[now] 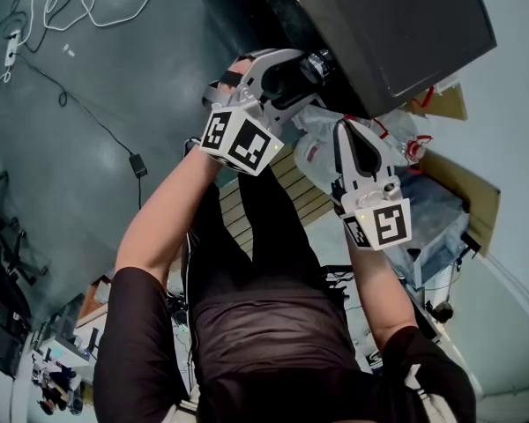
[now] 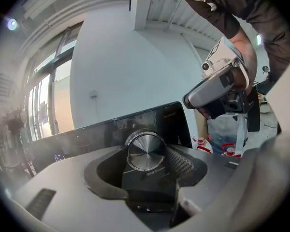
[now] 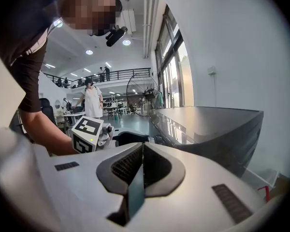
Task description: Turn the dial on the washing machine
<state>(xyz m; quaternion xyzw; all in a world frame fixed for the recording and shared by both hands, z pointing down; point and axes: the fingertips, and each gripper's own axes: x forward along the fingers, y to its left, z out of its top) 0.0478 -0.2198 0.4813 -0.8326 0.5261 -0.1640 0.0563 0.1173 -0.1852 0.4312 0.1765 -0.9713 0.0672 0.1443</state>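
Note:
The washing machine (image 1: 406, 25) is a dark box at the top of the head view. Its glossy control panel (image 2: 111, 129) fills the middle of the left gripper view. A round brushed-silver dial (image 2: 146, 151) sticks out of that panel. My left gripper (image 1: 310, 64) reaches up to the machine's front, and the dial sits between its fingers (image 2: 180, 162), which close on its rim. My right gripper (image 1: 353, 144) hangs lower, to the right of the left one and off the machine. In the right gripper view its jaws (image 3: 141, 151) meet in a thin line with nothing between them.
Clear plastic bags with red print (image 1: 322, 152) and cardboard (image 1: 463, 192) lie by the machine's base, under the right gripper. White cables (image 1: 70, 7) and a black adapter (image 1: 137, 164) lie on the green floor at left. A standing fan (image 3: 142, 93) is far behind.

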